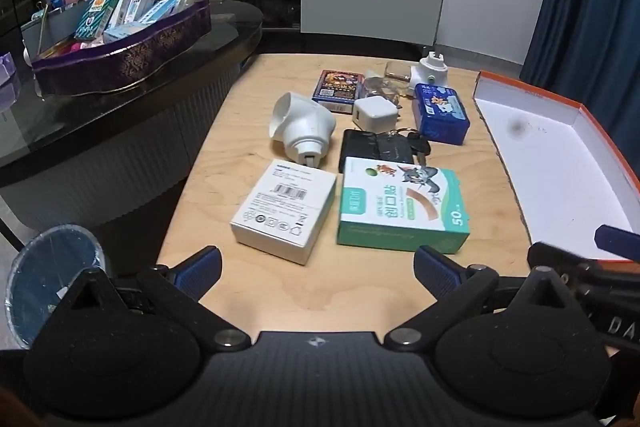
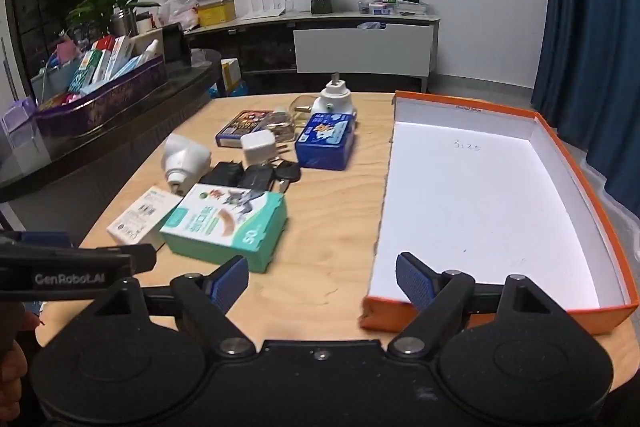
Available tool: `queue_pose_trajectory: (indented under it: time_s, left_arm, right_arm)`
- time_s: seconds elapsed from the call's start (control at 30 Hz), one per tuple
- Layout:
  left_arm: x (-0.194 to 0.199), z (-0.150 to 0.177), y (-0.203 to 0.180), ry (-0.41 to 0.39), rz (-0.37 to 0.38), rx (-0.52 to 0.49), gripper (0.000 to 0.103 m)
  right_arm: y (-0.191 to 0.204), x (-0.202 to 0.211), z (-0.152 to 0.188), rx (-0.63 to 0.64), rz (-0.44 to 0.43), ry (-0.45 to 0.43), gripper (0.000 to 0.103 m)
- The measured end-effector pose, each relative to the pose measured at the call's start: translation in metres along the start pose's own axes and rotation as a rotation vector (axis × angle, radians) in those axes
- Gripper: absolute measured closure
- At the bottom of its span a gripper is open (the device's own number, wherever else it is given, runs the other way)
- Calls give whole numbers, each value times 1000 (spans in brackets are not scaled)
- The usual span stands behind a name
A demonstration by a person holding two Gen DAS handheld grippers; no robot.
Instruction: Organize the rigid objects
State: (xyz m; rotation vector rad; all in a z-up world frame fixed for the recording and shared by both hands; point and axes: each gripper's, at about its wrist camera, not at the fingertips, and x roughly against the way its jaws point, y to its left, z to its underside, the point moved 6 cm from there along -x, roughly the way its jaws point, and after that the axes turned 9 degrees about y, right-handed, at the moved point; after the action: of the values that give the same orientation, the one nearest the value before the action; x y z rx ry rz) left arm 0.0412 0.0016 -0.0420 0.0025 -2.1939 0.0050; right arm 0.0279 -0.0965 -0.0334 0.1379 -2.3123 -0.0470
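We're in a dim living room, TV on the far wall, and right under us a pale wooden table [image 1: 320, 291] with a scatter of small hard items on one side and an orange box lid [image 2: 472, 195], white inside and holding nothing yet, on the other. Both tools hang back at the near edge, so we judge this as the very start: nothing sorted, nothing picked. Our left gripper [image 1: 318, 269] has its jaws spread wide with only bare wood between them; just ahead of it sit the white barcode box [image 1: 284, 211] and, beside that, touching or nearly so, the green bandage box [image 1: 402, 207]. Farther ahead lie the white plug-in adapter [image 1: 302, 127], a black pouch with keys [image 1: 378, 149], the white charger cube [image 1: 374, 113], the blue tin [image 1: 440, 113] and a card deck [image 1: 338, 89]. Our right gripper [image 2: 322, 277] is also released and carrying nothing, its right finger hanging over the tray's near left corner and the green box just ahead to its left. Next move, we reckon: the left tool goes forward onto one of the two near boxes, jaws straddling the narrower sides, then carries it across to the tray ahead of the right tool. The boxes sit close, so we want a clean approach that doesn't shove the neighbour.
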Motion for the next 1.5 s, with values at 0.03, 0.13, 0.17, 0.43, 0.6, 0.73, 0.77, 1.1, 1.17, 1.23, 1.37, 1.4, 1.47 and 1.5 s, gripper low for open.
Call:
queue_pose_trajectory:
  time_s: [0.03, 0.13, 0.17, 0.43, 0.6, 0.73, 0.77, 1.1, 1.17, 1.23, 1.37, 1.4, 1.47, 1.5]
  left_arm:
    - [1, 0, 2, -2, -3, -2, 0]
    - [0, -5, 7, -2, -20, -5, 0]
    - [-1, -4, 10, -1, -23, -1, 0]
    - [-9, 3, 26, -3, -34, -4, 0]
    - [-8, 2, 26, -22, -26, -9, 0]
    - [-10, 2, 23, -4, -13, -8, 0]
    - [-9, 2, 22, -2, -15, -10, 0]
    - [-7, 1, 21, -6, -31, -36, 0]
    - [-7, 0, 21, -10, -32, -37, 0]
    - [-7, 0, 21, -13, -39, -43, 0]
    - [-7, -1, 21, -22, -52, -53, 0]
    - [-7, -1, 21, -26, -58, -57, 0]
    - [-8, -2, 21, -21, -58, -57, 0]
    - [-8, -2, 21, -21, -58, -57, 0]
  right_arm:
    - [7, -4, 1, 0, -3, 7, 7]
    - [2, 12, 0, 1, -7, 20, 7]
    - [4, 13, 0, 0, 2, 19, 7]
    - [17, 23, 2, 16, 0, 22, 5]
    - [22, 19, 7, 9, -8, 79, 5]
    - [23, 22, 7, 12, -13, 78, 5]
    - [23, 23, 7, 12, -16, 78, 5]
    - [23, 24, 5, 17, -22, 81, 5]
    - [23, 24, 5, 12, -23, 84, 5]
    - [22, 23, 4, 10, -23, 87, 5]
    - [22, 23, 4, 16, -24, 87, 5]
    - [22, 23, 4, 18, -24, 87, 5]
    - [22, 23, 4, 24, -23, 86, 5]
    - [22, 22, 4, 25, -23, 86, 5]
